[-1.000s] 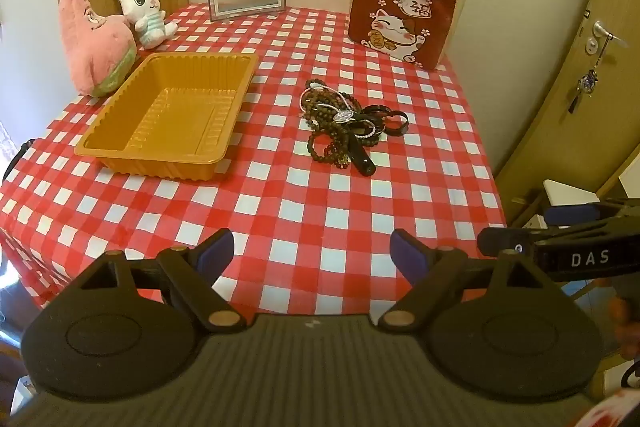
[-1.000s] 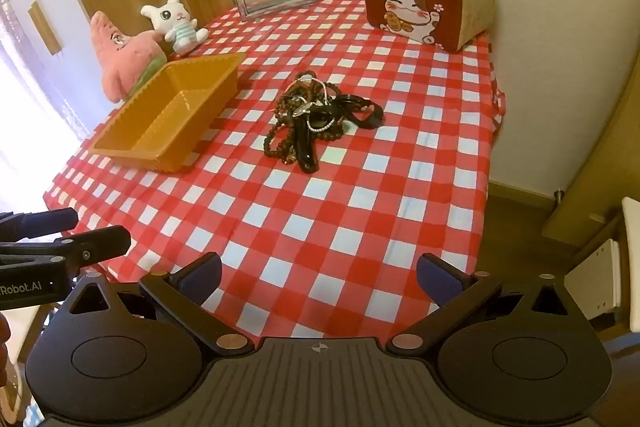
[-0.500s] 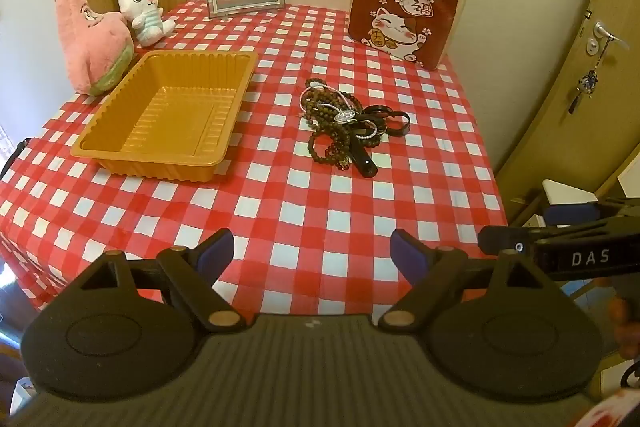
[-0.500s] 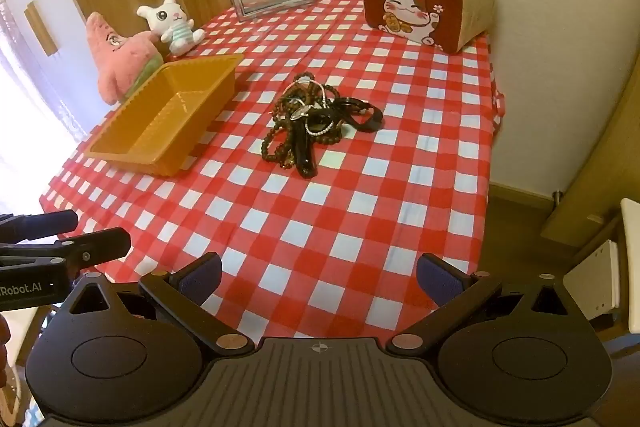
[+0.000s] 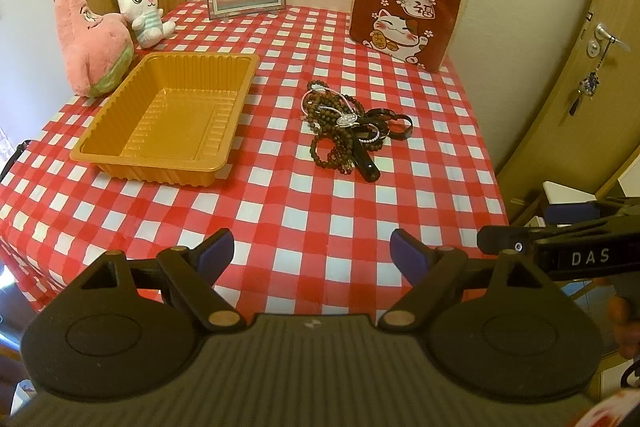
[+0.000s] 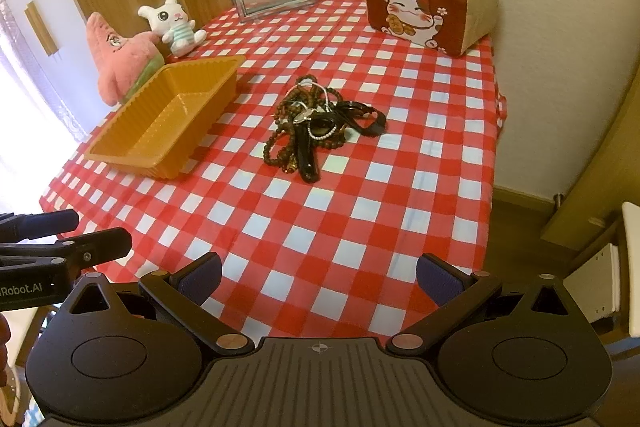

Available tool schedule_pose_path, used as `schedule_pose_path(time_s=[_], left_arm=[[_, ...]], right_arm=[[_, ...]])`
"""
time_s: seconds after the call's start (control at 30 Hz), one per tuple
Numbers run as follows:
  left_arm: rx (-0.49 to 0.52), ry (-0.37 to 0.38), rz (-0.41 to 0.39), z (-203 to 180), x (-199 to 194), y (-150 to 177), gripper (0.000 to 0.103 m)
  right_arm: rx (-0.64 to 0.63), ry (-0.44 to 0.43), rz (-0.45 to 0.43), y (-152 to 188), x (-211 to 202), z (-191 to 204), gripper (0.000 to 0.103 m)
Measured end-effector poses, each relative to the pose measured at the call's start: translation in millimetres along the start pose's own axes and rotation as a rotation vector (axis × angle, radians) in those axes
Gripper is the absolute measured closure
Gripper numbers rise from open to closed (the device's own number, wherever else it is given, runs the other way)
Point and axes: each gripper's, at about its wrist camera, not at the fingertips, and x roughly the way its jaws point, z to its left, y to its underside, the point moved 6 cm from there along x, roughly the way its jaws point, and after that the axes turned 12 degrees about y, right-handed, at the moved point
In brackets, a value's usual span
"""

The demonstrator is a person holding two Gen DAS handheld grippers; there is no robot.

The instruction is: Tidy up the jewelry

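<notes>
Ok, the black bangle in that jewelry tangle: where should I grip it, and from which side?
Take the black bangle at its outer arc, the part jutting out of the pile's right edge, away from the orange tray. That arc looks clear of the brown bead strands, so fingers coming from above on the right could straddle it. Its inner end is buried.

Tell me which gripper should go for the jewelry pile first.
Probably the right gripper: open, with the jewelry pile nearly straight ahead of it. The left gripper, also open, sits nearer the orange tray.
</notes>
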Motion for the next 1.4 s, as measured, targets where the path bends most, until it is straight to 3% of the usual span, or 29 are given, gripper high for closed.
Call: schedule_pose_path(time_s=[1.4], left_arm=[[-0.002, 0.004, 0.002, 0.0, 2.6, -0.4, 0.019]], right_arm=[[-0.002, 0.001, -0.002, -5.8, 3.1, -1.0, 0.000]])
